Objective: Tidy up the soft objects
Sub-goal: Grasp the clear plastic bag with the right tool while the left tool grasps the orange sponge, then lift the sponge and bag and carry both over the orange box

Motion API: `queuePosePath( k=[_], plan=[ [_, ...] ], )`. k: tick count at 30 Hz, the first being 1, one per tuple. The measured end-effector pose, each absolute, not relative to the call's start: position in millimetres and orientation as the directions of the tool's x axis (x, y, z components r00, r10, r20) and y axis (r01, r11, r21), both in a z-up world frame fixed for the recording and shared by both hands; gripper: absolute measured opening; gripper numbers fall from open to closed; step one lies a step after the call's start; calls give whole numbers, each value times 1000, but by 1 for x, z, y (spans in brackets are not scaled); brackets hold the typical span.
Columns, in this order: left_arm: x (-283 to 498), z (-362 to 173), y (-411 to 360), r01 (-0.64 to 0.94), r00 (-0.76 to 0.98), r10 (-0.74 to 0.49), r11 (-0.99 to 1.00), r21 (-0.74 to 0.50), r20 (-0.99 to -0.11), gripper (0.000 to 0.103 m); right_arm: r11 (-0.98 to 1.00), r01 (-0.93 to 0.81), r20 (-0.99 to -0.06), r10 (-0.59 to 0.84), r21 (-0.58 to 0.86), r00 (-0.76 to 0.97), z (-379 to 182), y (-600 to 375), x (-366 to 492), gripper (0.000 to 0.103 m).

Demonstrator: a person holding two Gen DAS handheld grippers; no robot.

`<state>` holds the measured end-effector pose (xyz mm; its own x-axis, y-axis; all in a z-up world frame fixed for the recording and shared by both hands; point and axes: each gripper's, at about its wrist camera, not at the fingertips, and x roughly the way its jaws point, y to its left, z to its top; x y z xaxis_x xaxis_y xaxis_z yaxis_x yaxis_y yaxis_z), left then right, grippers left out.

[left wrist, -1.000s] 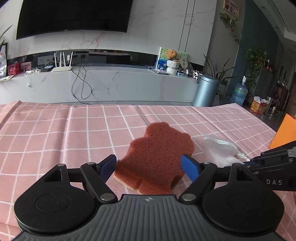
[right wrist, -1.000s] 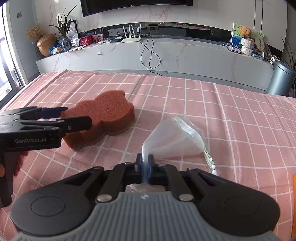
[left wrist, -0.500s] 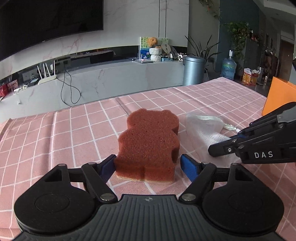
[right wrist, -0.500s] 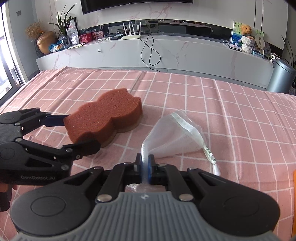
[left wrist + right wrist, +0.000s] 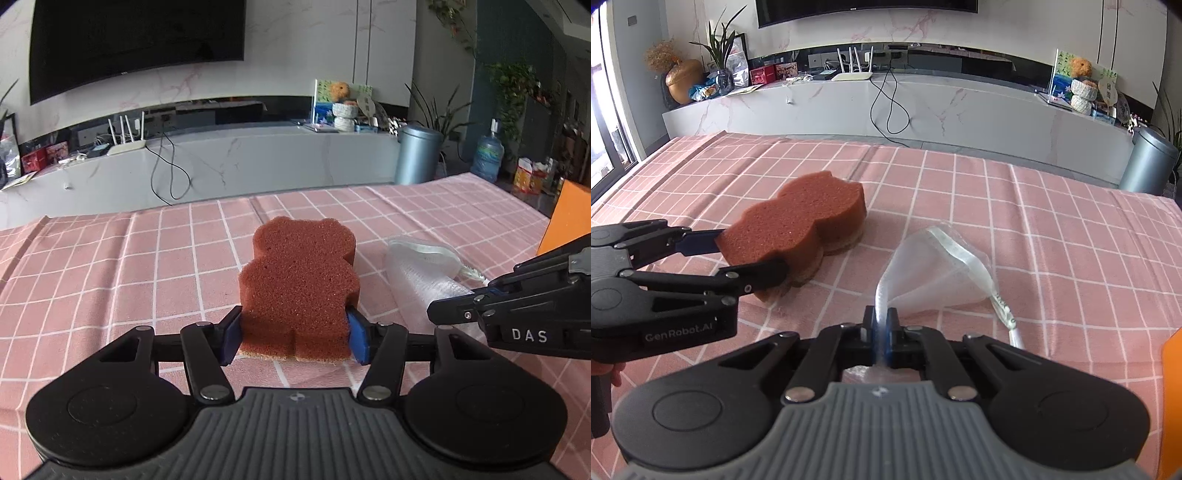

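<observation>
A brown bear-shaped sponge (image 5: 299, 288) lies on the pink checked tablecloth (image 5: 110, 280). My left gripper (image 5: 295, 338) is shut on the sponge's near end, blue pads pressed against both sides. The sponge also shows in the right wrist view (image 5: 801, 229), with the left gripper (image 5: 738, 258) clamped on it from the left. My right gripper (image 5: 881, 325) is shut on the edge of a clear plastic bag (image 5: 938, 273) with a white zip strip, its mouth open away from me. The bag shows in the left wrist view (image 5: 421, 273) just right of the sponge.
An orange box (image 5: 565, 225) stands at the table's right edge. Beyond the table's far edge are a white marble TV console (image 5: 221, 162), a grey bin (image 5: 417, 155) and a water bottle (image 5: 487, 155).
My left gripper closed its jaws onto the sponge's near end; a second ago they stood open on either side. The right gripper kept its hold on the bag.
</observation>
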<state>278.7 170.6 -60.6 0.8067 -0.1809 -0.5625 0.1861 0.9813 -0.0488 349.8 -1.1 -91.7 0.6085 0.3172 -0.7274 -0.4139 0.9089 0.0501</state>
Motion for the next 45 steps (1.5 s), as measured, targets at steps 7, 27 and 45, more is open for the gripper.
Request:
queuePosePath(
  k=[7,27,45],
  plan=[
    [242,-35,162,123,842,-165,986,-114,-515,64,906,-420,-706,325,43,629,-77,-15,333,1],
    [154,43,89,160,868,-227,970,-184,-443,64,882,-467,-607,405,63,684,10,-115,227,0],
    [144,65,-17,304,804,-392,917,-257,-447,64,900,-429,-547,322,-75,773,67,-252,163,0]
  ],
)
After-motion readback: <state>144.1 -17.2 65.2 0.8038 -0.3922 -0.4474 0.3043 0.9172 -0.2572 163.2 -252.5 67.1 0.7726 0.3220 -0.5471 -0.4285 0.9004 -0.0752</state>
